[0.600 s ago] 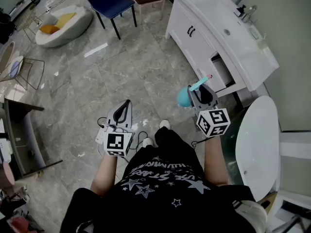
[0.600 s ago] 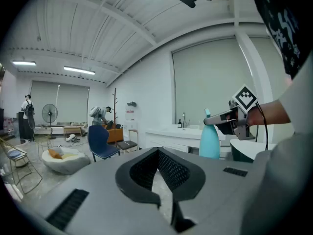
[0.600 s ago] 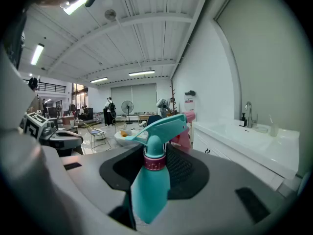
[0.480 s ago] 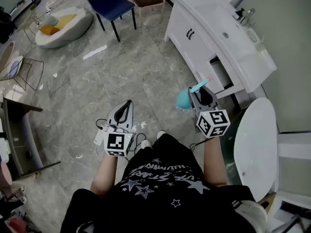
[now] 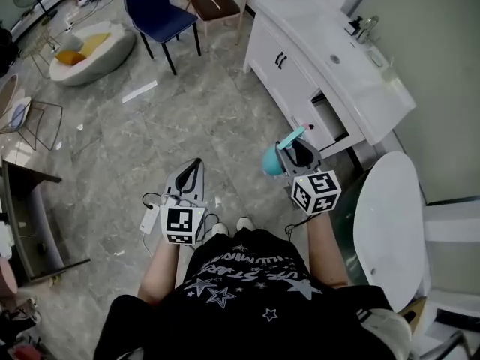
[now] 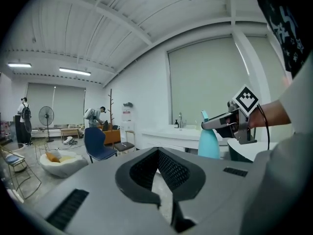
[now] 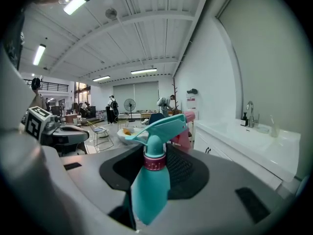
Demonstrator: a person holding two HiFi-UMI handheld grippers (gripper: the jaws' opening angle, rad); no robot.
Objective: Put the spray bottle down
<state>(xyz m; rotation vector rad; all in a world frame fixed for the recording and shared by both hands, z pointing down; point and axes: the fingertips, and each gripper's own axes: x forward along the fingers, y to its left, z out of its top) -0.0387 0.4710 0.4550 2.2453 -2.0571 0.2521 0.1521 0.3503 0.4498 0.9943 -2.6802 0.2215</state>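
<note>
Spray bottle (image 7: 150, 182) is up in the air right now, not resting on anything. It hangs over the grey floor (image 5: 187, 118), just off the front of the white vanity (image 5: 296, 81) and near the rounded edge of the white table (image 5: 390, 216).

Handling-wise, my guess is it's smooth teal plastic, stiff enough but a bit squeezy and kinda slippery. Can't tell how full it is, so the weight's a question mark, though I'd bet light. Best place to hold looks like the narrowing body just under the pink collar. The trigger head on top would just pivot or squirt.

That's pretty much where the right gripper (image 5: 297, 150) has it: jaws clamped on both sides of the upper body, about halfway spread because the bottle fills the gap. The bottle sits roughly upright with the trigger poking forward.

Left gripper (image 5: 195, 165) is doing nothing, with its jaws brought together to a tip and nothing between them. It's held level-ish, well apart from the bottle.
</note>
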